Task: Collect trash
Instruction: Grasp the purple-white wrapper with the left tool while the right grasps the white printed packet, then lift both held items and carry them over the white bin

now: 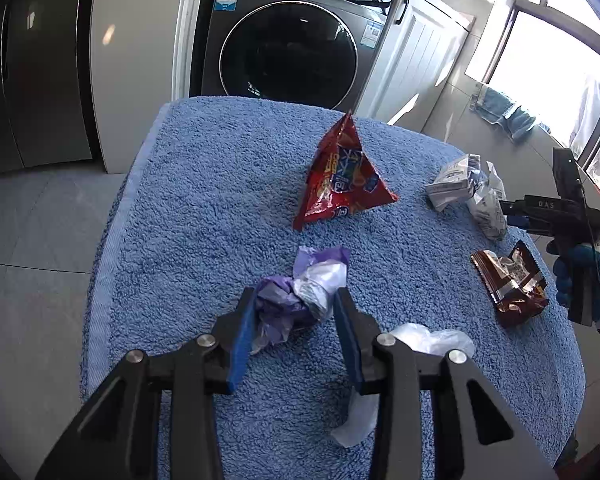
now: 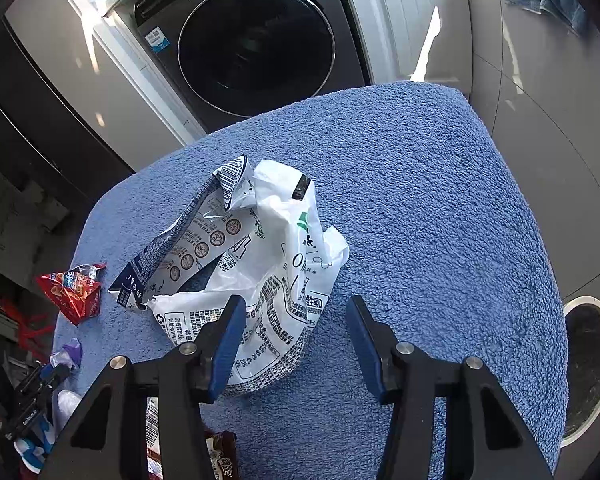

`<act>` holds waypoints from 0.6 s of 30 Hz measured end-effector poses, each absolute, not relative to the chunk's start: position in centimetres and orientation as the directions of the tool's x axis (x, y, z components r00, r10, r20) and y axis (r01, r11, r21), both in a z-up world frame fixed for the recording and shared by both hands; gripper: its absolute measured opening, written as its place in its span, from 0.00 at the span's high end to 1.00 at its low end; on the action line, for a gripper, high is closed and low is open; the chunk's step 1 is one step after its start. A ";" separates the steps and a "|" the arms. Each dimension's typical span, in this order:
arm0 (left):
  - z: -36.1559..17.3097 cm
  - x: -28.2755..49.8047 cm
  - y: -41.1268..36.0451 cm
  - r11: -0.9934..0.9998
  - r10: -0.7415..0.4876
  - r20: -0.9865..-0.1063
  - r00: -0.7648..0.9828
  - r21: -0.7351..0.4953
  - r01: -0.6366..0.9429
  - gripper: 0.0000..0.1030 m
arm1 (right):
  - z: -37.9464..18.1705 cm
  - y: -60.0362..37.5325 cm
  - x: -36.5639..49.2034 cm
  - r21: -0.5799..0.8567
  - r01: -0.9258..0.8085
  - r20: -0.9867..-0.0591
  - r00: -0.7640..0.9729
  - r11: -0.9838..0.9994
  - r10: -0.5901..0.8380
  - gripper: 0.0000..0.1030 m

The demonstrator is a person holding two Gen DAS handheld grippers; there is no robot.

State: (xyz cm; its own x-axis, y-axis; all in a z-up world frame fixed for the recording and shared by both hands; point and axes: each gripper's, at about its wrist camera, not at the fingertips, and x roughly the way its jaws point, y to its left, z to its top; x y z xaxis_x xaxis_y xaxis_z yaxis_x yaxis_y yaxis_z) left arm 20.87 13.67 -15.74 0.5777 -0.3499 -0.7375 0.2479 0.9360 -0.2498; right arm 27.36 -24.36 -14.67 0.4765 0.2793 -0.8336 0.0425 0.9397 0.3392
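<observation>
My left gripper (image 1: 294, 300) has its jaws around a crumpled purple and white wrapper (image 1: 300, 292) on the blue towel (image 1: 204, 200); the pads sit beside it, with small gaps. A red snack bag (image 1: 342, 176) stands further back. A white printed bag (image 1: 468, 188) and a brown wrapper (image 1: 510, 284) lie to the right, a clear plastic scrap (image 1: 420, 340) beside my right finger. My right gripper (image 2: 296, 316) is open and empty, just above the near edge of the white printed bag (image 2: 260, 264). It shows from outside in the left wrist view (image 1: 540, 212).
A washing machine (image 1: 292, 48) stands behind the towel-covered table, a white cabinet (image 1: 416, 52) to its right and a dark fridge (image 1: 36, 72) to its left. A round bin (image 2: 592, 364) sits on the floor off the table's right edge.
</observation>
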 end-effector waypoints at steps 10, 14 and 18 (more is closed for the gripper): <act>-13.0 19.4 13.0 0.942 -0.334 -0.708 0.622 -0.238 0.235 0.69 | -12.0 -25.2 25.1 0.351 0.010 -0.788 0.544 0.936 0.290 0.93; -11.3 18.4 12.9 0.941 -0.339 -0.688 0.642 -0.246 0.234 0.69 | -9.9 -26.2 23.2 0.351 0.005 -0.758 0.588 0.936 0.282 0.95; -10.0 17.2 12.4 0.941 -0.340 -0.672 0.658 -0.242 0.239 0.69 | -9.1 -27.2 21.7 0.374 0.008 -0.747 0.595 0.927 0.296 0.95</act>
